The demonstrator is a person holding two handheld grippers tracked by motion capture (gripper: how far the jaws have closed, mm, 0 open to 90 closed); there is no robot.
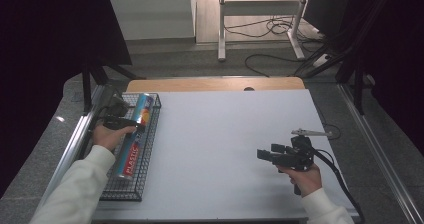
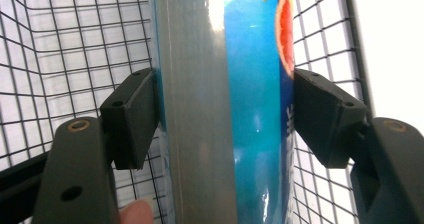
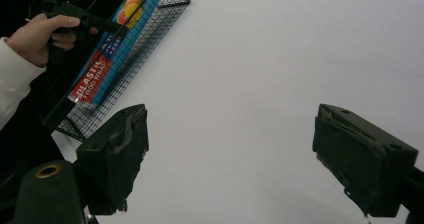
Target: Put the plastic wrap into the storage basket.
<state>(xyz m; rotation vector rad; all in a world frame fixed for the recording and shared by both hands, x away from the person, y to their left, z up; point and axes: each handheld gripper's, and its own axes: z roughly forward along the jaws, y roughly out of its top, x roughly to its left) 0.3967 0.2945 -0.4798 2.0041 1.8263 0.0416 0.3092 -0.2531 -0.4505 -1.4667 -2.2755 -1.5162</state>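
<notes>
A long blue and silver plastic wrap box lies lengthwise in a black wire basket at the table's left edge. My left gripper reaches over the basket and is shut on the box near its far half. In the left gripper view its jaws press both long sides of the box. My right gripper hovers open over the bare white table at the right, with nothing between its jaws. From there the box and the basket appear at the upper left.
A wooden strip borders the table's far edge. A grey three-cornered plate sits atop the right gripper, and its cable trails off the near right. Desk legs and cables stand on the floor beyond.
</notes>
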